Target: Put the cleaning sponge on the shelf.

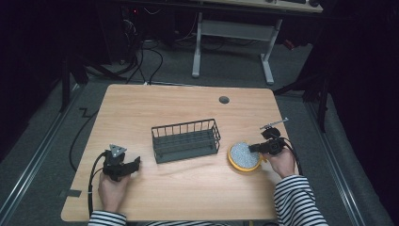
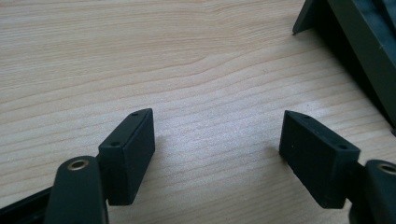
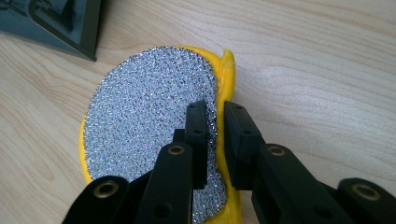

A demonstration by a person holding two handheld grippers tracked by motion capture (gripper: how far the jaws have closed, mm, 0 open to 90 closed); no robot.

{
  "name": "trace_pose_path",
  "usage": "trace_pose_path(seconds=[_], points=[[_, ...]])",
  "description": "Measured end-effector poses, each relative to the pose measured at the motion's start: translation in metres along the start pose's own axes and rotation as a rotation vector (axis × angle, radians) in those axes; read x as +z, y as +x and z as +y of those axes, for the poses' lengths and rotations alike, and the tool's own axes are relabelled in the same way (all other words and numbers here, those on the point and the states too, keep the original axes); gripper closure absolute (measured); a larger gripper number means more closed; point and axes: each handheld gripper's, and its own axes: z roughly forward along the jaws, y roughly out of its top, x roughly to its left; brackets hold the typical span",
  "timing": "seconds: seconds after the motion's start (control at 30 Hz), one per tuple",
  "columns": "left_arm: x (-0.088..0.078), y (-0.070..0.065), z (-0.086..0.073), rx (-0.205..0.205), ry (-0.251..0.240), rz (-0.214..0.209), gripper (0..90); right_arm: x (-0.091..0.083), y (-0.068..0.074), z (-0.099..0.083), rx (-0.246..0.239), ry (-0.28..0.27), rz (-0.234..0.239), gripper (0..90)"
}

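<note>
At the table's right, the sponge [image 3: 149, 121] is pinched at its yellow rim by the right gripper [image 3: 215, 140]. It is judged light, soft, compressible. The left gripper [image 2: 217, 149] is held open, empty.

Dark wire basket [image 1: 186, 140] mid wooden table [image 1: 141, 106], white desk frame [image 1: 234, 35] behind

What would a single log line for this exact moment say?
right gripper: shut on scouring pad edge | left gripper: open, over bare table | wire basket: mid-table, between the two grippers
</note>
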Motion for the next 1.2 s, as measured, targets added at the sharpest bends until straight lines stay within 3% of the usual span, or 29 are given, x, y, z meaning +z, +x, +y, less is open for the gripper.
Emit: trace_pose_path(seconds=[0.7, 0.93, 1.2], points=[[0.000, -0.001, 0.000, 0.007, 0.002, 0.005, 27.4, -0.040, 0.001, -0.004, -0.004, -0.107, 0.005, 81.3], [0.000, -0.001, 0.000, 0.006, 0.002, 0.004, 27.4, -0.063, 0.006, 0.006, -0.038, -0.150, -0.005, 81.2], [0.000, -0.001, 0.000, 0.006, 0.002, 0.005, 27.4, -0.077, 0.012, 0.018, -0.060, -0.191, 0.005, 81.3]])
